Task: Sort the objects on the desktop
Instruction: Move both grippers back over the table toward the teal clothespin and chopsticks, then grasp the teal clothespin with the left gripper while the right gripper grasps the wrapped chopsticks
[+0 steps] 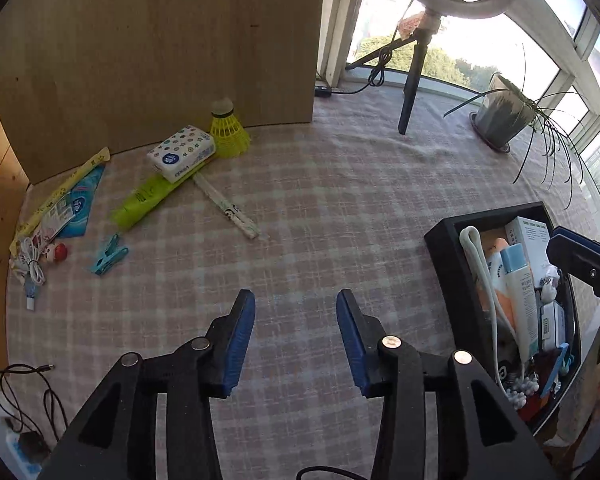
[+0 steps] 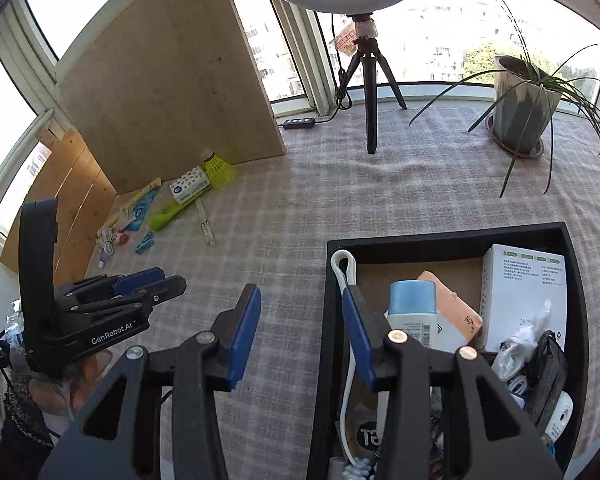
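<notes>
Both claws are seen parted and empty. The left gripper point(image 1: 296, 300) is held over bare checked tablecloth point(image 1: 340, 208), blue pads well apart, nothing between them. The right gripper point(image 2: 300, 300) is likewise spread about halfway, its right finger hanging over the rim of the black tray point(image 2: 452, 236), nothing clamped.

The tray sits at four o'clock in the left wrist view and is already crowded: a white box point(image 2: 524, 288), a blue-capped tube point(image 2: 412, 308), a white cable point(image 2: 344, 276). Sorted items, it would seem, are being gathered there.

What remains is found at ten o'clock, against the wooden board point(image 1: 160, 40): a yellow shuttlecock point(image 1: 228, 130), a tissue pack point(image 1: 182, 152) resting on a green pouch point(image 1: 148, 200), a teal clip point(image 1: 110, 254), a white strip point(image 1: 228, 206). That pile is well apart from both claws. The open jaws are judged to be readied for another pick-up there, likely by the left claw, which faces it.
</notes>
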The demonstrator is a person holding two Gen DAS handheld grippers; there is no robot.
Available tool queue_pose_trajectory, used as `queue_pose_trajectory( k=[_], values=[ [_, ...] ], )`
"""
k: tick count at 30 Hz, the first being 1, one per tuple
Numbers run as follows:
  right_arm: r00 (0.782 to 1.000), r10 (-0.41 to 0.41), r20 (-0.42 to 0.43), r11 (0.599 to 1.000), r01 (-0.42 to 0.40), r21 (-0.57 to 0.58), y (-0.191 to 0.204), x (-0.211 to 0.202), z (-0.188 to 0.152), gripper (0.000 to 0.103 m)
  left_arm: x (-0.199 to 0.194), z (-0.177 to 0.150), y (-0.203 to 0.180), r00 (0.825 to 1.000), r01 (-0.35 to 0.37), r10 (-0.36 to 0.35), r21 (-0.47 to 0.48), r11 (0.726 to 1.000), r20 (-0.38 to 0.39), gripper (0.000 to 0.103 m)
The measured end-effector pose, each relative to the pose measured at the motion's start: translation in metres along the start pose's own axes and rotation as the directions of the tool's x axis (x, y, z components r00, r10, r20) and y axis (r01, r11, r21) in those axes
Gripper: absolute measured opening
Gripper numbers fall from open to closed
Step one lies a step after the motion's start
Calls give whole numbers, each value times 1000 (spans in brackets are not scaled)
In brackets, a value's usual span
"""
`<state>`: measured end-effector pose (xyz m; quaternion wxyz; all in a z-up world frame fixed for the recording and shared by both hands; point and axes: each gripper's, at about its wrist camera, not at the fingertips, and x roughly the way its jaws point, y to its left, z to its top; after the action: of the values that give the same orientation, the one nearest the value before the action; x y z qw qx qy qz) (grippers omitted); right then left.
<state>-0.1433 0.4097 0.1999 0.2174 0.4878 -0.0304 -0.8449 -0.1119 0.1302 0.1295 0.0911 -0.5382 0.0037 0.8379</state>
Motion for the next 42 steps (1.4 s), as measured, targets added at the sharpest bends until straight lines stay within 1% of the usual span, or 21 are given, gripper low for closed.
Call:
queue_pose_trajectory(
  k=[2, 3, 4, 8, 11, 13, 14, 19, 22, 27, 30, 33, 34, 35, 36, 37, 38, 39, 40, 41, 42],
  values=[
    [1000, 3, 8, 1000, -3, -25, 17, 10, 9, 43, 2, 5, 32, 999, -32, 32, -6, 999, -1, 45],
    [1000, 18, -1, 999, -18, -43, 26, 17, 15, 46, 3, 7, 48, 998, -57, 57, -8, 998, -1, 46],
    [1000, 23, -21, 998, -24, -62, 35, 26, 20, 49, 6, 10, 63, 997, -75, 75, -1, 997, -4, 46],
    [995, 34, -91, 988, -47, -144, 72, 63, 37, 49, 22, 15, 115, 992, -115, 116, 25, 993, -47, 47],
    [989, 23, -147, 981, -50, -186, 95, 97, 46, 49, 40, 19, 147, 990, -106, 108, 25, 994, -87, 47],
    [983, 20, -182, 976, -59, -208, 109, 120, 53, 49, 54, 21, 163, 988, -92, 94, 21, 996, -120, 47],
    [980, 19, -200, 975, -62, -215, 115, 132, 57, 49, 61, 22, 167, 986, -99, 101, 25, 995, -132, 47],
    [958, 14, -285, 964, -89, -251, 144, 192, 74, 49, 91, 26, 177, 976, -121, 130, 61, 991, -174, 47],
    [944, 27, -330, 960, -117, -256, 158, 226, 82, 49, 102, 29, 180, 976, -112, 120, 51, 992, -185, 47],
    [929, 14, -370, 962, -114, -249, 172, 272, 94, 49, 114, 34, 182, 974, -120, 127, 47, 992, -187, 45],
    [923, 0, -384, 961, -107, -257, 178, 293, 99, 49, 118, 35, 184, 975, -116, 120, 30, 993, -188, 44],
    [921, -16, -390, 958, -97, -270, 185, 306, 102, 48, 120, 35, 187, 977, -108, 107, 3, 994, -185, 36],
    [919, -18, -393, 958, -97, -270, 187, 309, 102, 48, 121, 35, 187, 977, -107, 105, -1, 994, -185, 32],
    [918, -20, -396, 958, -97, -272, 190, 312, 103, 47, 121, 34, 187, 977, -113, 111, -2, 994, -182, 30],
    [916, -21, -401, 957, -98, -274, 192, 315, 102, 45, 121, 34, 187, 977, -116, 113, -6, 993, -180, 28],
    [919, -27, -393, 955, -92, -283, 195, 316, 102, 43, 120, 35, 188, 977, -117, 113, -13, 993, -179, 24],
    [920, -32, -390, 952, -90, -292, 197, 316, 102, 42, 120, 35, 188, 978, -117, 112, -22, 993, -178, 24],
    [923, -45, -381, 949, -80, -304, 200, 316, 101, 38, 120, 34, 188, 978, -120, 113, -32, 992, -174, 24],
    [925, -64, -375, 946, -64, -318, 201, 316, 100, 31, 121, 34, 191, 979, -122, 114, -42, 992, -171, 24],
    [926, -87, -368, 940, -45, -337, 203, 316, 99, 26, 121, 33, 190, 980, -121, 111, -54, 991, -168, 24],
    [926, -102, -363, 936, -35, -351, 203, 315, 98, 17, 120, 31, 190, 981, -119, 106, -69, 991, -164, 24]
  ],
)
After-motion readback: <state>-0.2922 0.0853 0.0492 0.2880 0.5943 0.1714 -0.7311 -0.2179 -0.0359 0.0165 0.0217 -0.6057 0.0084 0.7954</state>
